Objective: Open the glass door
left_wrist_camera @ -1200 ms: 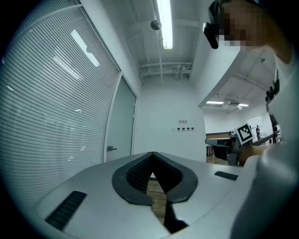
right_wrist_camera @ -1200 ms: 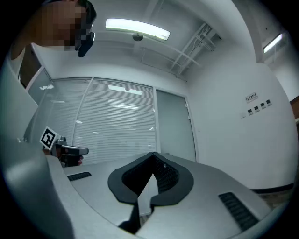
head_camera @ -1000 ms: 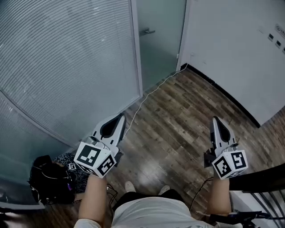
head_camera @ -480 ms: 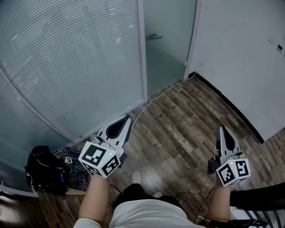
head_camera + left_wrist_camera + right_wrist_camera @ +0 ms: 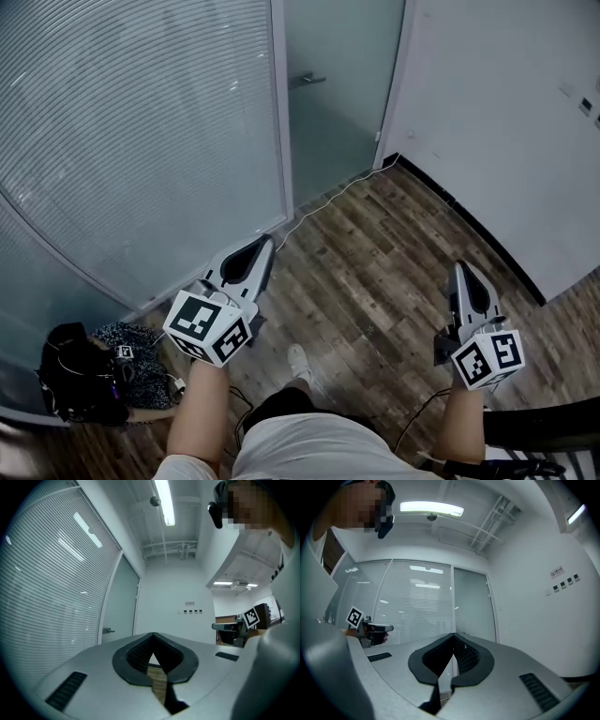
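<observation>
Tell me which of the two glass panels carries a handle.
The narrow frosted panel next to the white wall: it has a lever handle. The wide panel shows only blinds.

The glass door (image 5: 337, 103) is shown frosted in pale grey-green; the partition (image 5: 141, 141) beside it is striped with fine horizontal white slats. The floor (image 5: 375, 262) is patterned in streaked brown and grey planks, and the white wall (image 5: 497, 112) is edged by black skirting (image 5: 469, 217). The left gripper (image 5: 266, 241) and right gripper (image 5: 459, 266) are coloured light grey, black inside the jaws.
</observation>
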A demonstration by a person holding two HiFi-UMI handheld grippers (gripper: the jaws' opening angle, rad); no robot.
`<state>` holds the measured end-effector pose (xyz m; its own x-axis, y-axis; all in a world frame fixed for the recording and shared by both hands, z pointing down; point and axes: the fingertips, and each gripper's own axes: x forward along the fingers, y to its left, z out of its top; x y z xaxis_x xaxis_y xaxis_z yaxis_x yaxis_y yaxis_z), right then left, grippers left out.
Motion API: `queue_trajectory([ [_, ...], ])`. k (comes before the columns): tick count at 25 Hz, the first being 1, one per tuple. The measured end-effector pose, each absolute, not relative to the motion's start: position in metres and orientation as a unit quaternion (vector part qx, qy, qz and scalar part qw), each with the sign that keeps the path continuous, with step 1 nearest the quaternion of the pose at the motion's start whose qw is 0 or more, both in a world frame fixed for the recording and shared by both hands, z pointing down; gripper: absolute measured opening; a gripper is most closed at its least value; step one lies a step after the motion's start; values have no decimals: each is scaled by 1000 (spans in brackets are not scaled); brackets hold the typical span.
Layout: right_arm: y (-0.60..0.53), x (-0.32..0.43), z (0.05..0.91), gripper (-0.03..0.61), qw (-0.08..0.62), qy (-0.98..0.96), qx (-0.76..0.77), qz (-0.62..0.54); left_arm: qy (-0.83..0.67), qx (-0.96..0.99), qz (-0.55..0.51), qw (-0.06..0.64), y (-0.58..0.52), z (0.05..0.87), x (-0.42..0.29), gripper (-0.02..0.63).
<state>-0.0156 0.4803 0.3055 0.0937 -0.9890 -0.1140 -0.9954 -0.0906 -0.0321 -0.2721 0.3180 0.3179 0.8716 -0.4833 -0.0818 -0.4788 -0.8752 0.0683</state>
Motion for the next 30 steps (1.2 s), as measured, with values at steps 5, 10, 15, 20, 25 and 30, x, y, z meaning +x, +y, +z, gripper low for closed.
queue_trajectory([
  [5,420,11,306,0,51,670,-741,25,-250,967,-49,24,259,319,-250,-3],
  [10,337,32,306,0,54,672,-738,13,-254,966,-41,24,185,313,-231,-3],
  [15,270,41,303,0,53,675,-735,18,-255,966,-37,14,120,308,-218,-3],
  [20,225,47,305,0,46,679,-733,17,-254,966,-37,23,78,313,-209,-3],
  [25,185,62,302,0,45,685,-727,14,-259,965,-34,21,44,312,-198,-3],
  [30,133,82,301,0,55,705,-707,14,-278,960,-38,15,8,308,-183,-3],
])
